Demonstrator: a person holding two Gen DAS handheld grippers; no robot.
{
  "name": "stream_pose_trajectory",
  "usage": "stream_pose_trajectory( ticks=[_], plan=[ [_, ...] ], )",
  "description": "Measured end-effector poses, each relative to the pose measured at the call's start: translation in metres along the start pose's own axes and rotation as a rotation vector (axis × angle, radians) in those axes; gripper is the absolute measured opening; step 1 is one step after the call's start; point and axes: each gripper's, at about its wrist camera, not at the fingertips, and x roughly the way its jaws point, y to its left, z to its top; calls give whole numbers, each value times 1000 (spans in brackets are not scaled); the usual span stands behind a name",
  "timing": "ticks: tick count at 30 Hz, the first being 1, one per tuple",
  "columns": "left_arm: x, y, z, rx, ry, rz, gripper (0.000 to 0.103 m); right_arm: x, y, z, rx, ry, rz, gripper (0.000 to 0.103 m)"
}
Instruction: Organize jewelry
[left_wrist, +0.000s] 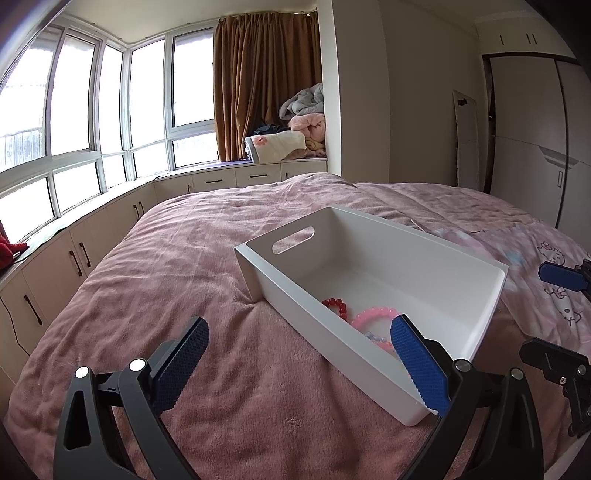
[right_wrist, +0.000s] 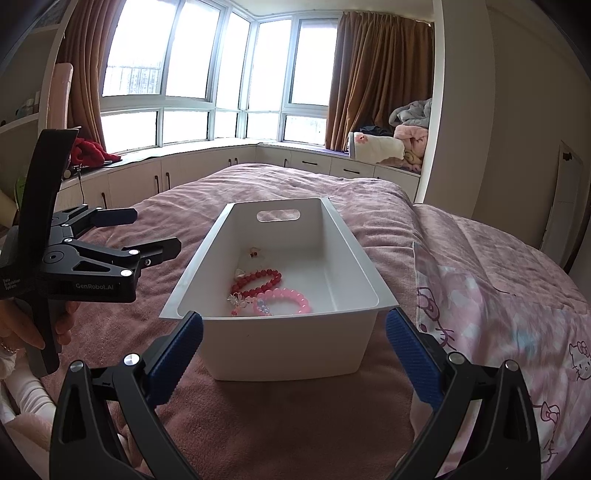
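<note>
White bin (right_wrist: 364, 266) sits on the pink blanket (right_wrist: 280, 413), dead ahead of the right gripper (right_wrist: 294, 341), whose jaws are spread wide w/ nothing in them, one blue pad either side of the bin's near end. Left gripper (left_wrist: 299, 363) is also wide open & empty, w/ the bin just ahead and to its right.

Inside the bin: red bead bracelet (right_wrist: 258, 282), pink bead bracelet (right_wrist: 291, 300), a small pale charm piece (right_wrist: 242, 301) at the near end, plus a tiny item (right_wrist: 254, 253) further back, too small to ID.

Looks like late stage: jewelry's collected in the bin, none visible loose on the blanket. Next prob either tidy pieces apart inside or move the bin; the latter needs a grip on the rim or handle slot (right_wrist: 277, 215).
</note>
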Motion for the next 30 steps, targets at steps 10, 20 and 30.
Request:
stream_pose_trajectory(
  ticks=[10,20,30],
  plan=[
    [-2,-1,-3,23,-12,16,100,-1,-2,0,5,-4,-2,98],
    [-4,-2,-2,38,-15,4,100,-3,-3,0,10,-13,-3,98],
    [-5,-5,-2,45,-15,-10,100,-4,-2,-1,11,-14,-7,98]
  ],
)
